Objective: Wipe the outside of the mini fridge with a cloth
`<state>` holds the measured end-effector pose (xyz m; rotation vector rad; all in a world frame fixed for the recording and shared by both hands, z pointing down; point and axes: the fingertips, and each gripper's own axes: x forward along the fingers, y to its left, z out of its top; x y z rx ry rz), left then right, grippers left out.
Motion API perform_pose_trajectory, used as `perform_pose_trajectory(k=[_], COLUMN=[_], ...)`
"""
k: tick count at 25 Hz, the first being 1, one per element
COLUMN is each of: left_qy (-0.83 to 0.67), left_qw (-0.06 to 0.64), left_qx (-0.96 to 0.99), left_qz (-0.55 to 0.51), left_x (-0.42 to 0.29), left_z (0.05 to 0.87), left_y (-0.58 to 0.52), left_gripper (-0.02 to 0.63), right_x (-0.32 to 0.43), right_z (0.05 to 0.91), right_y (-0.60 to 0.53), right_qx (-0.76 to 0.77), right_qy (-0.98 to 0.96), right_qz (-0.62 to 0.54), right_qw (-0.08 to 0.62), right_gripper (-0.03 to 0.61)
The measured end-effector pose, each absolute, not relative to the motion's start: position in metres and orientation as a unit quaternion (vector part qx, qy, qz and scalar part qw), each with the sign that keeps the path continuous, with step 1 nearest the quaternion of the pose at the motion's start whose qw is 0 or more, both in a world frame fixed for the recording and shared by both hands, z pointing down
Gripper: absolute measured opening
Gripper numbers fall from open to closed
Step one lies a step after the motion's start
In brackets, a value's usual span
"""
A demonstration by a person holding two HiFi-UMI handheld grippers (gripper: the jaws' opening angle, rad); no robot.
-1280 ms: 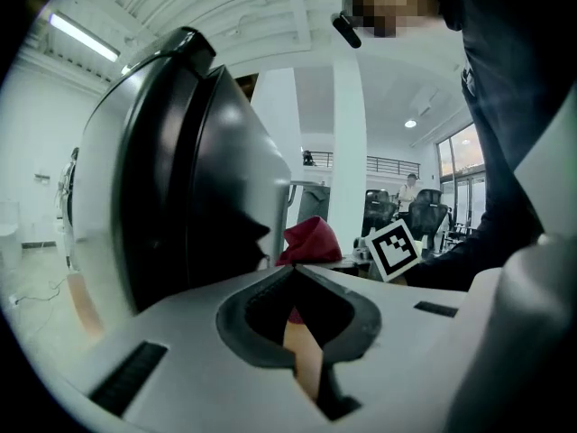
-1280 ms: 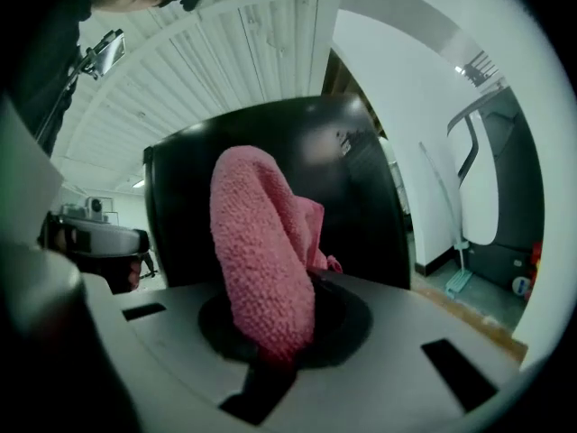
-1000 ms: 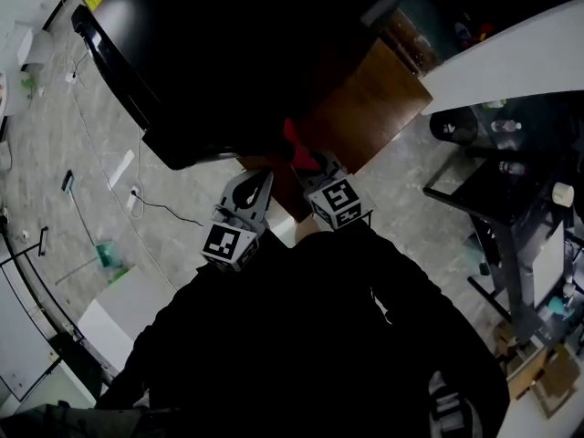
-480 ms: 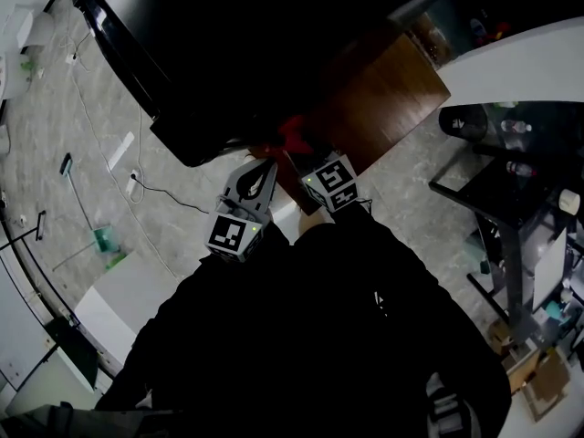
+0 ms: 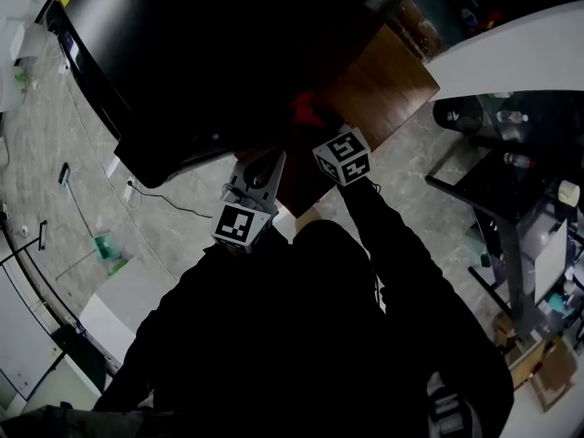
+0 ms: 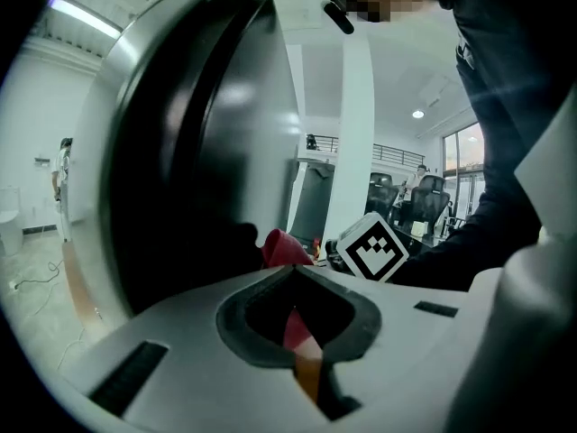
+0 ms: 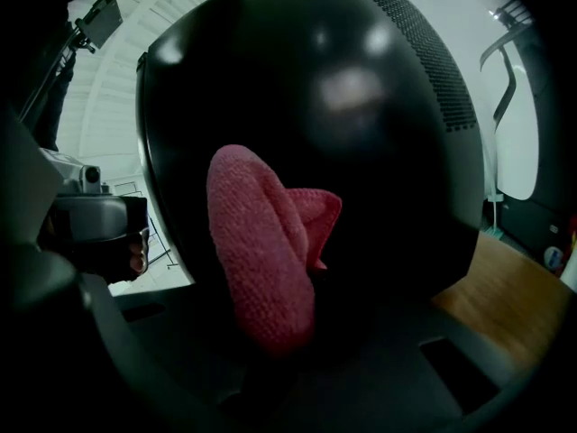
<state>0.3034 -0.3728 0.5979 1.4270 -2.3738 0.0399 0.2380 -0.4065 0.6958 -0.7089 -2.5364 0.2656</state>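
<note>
Red cloth (image 7: 261,242) is clamped in the right tongs (image 7: 270,336), its folded bulk pressed to the glossy black wall of the mini fridge (image 7: 379,152). In the head view the fridge fills the upper left and centre of the frame, and the cloth sits at its lower edge, just above centre. The wooden surface (image 5: 383,80) lies to its right.

Left tongs (image 5: 272,161): jaws drawn together, nothing gripped as far as I can see. They are parked at lower centre, near the fridge front.

Step in hand, as I judge it: wiping the fridge side.
- Keep the cloth pad flat on the panel, not just its fold edge.
- Use overlapping strokes with steady pressure.
- Keep the hard jaw tips off the gloss finish to avoid scratches.
- The left tongs could brace the fridge if it shifts.

Count: cloth 1; fridge 1; tongs 2; wooden surface 1.
</note>
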Motion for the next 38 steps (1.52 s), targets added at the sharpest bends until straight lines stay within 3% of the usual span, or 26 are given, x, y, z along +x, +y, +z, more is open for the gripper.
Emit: perform_pose_trajectory(k=[13, 22, 27, 30, 38], left_qy=[-0.835, -0.827, -0.796, -0.784, -0.816], left_qw=[0.155, 0.142, 0.146, 0.109, 0.109], left_qx=[0.527, 0.543, 0.586, 0.609, 0.566], left_qz=[-0.01, -0.018, -0.036, -0.051, -0.048], left_x=[0.281, 0.292, 0.331, 0.347, 0.368], left_z=[0.589, 0.549, 0.502, 0.473, 0.436], left_y=[-0.487, -0.478, -0.431, -0.404, -0.233], left_gripper=[0.006, 0.006, 0.006, 0.006, 0.006], right_x=[0.184, 0.182, 0.238, 0.271, 0.354], right_z=[0.711, 0.68, 0.596, 0.541, 0.454], right_y=[-0.56, -0.609, -0.555, -0.513, -0.3], right_qx=[-0.187, -0.138, -0.157, -0.188, -0.295], right_qy=[-0.947, -0.961, -0.968, -0.97, -0.946], right_qz=[0.057, 0.045, 0.053, 0.044, 0.075], right_qw=[0.255, 0.236, 0.189, 0.148, 0.113], right_gripper=[0.034, 0.034, 0.034, 0.034, 0.034])
